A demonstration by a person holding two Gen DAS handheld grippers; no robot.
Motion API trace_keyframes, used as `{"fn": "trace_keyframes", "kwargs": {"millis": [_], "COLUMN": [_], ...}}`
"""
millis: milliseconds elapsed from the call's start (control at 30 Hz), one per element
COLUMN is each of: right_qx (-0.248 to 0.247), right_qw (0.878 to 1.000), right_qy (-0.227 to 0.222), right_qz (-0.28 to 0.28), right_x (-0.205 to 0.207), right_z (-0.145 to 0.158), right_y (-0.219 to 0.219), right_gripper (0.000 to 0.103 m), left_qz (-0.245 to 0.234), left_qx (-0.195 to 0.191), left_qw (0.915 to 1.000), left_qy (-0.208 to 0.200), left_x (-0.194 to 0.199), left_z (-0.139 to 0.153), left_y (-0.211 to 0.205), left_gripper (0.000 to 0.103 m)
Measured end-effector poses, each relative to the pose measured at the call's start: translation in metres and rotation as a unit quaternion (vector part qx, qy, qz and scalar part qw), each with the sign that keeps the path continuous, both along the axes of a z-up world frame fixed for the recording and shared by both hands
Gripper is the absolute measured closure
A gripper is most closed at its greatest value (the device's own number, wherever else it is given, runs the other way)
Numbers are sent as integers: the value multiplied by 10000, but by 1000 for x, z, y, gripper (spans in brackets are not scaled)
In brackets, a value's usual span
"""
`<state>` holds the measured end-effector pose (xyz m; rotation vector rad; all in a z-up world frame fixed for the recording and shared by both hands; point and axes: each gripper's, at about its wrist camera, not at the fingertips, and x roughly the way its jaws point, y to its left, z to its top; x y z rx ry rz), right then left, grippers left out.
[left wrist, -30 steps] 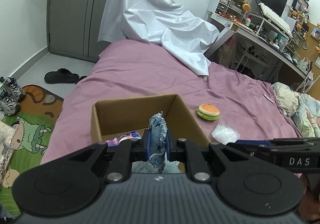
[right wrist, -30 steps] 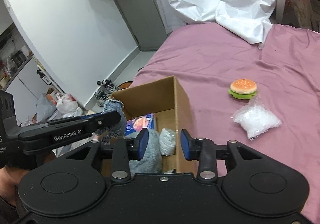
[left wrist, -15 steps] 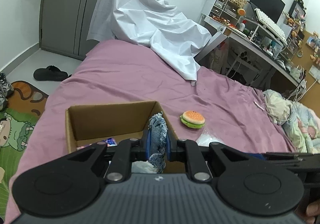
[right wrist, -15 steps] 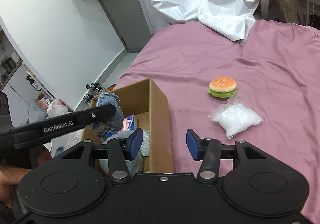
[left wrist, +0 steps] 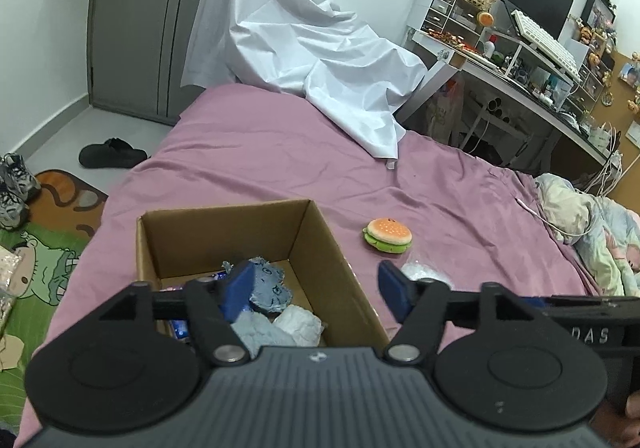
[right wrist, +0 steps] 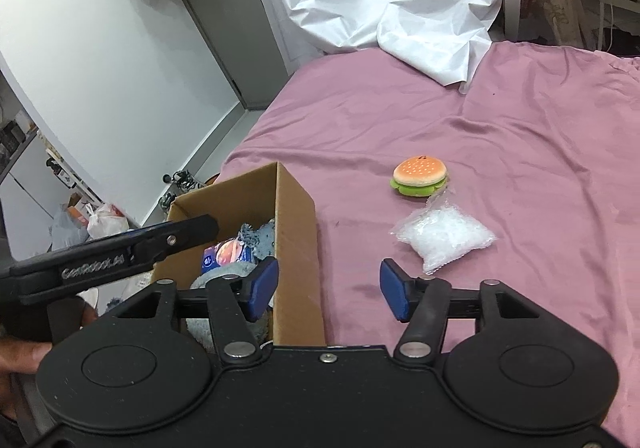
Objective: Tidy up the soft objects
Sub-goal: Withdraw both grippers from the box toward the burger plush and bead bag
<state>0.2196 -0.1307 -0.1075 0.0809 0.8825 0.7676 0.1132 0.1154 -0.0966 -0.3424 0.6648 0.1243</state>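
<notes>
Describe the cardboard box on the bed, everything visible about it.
The box is plain brown corrugated cardboard, rectangular, open-topped with no flaps showing, standing upright on the pink bedsheet near the bed's edge. Inside lie a frayed denim scrap, a light blue fuzzy cloth, a white wad and a colourful printed packet. The burger toy and clear bag lie outside, apart from it.

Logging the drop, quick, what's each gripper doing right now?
Left gripper: fingers opening, empty; the denim scrap lies in the cardboard box.
Right gripper: fingers opening, holding nothing, above the pink bedsheet.
</notes>
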Motion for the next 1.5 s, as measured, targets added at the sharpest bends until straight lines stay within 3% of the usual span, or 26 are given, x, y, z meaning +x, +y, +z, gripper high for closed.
{"fn": "trace_keyframes", "kwargs": {"millis": [167,300,533,700,867,1500], "right_qx": [-6,36,199,227,266,367], "right_qw": [10000,9998,9989,9978,9970,9965], "right_qy": [-15,-123,-346,-551,-695,-738], "right_qz": [-52,-141,-262,-276,-200,-116], "right_x": [3,4,4,1,0,3], "right_z": [3,7,13,18,22,24], "right_y": [-9,-20,-38,-47,-52,-65], "right_gripper": [38,20,1,0,0,1], "left_qz": [82,169,166,140,-45,-500], "left_qx": [173,301,316,-122,141,-163], "left_qw": [9998,9993,9993,9998,9999,9985], "left_qy": [72,147,59,122,28,143], "left_x": [-6,-9,-18,-19,-20,-7], "left_z": [6,8,18,22,31,30], "left_y": [-12,-19,-26,-24,-36,-56], "left_gripper": [17,11,6,6,6,6]}}
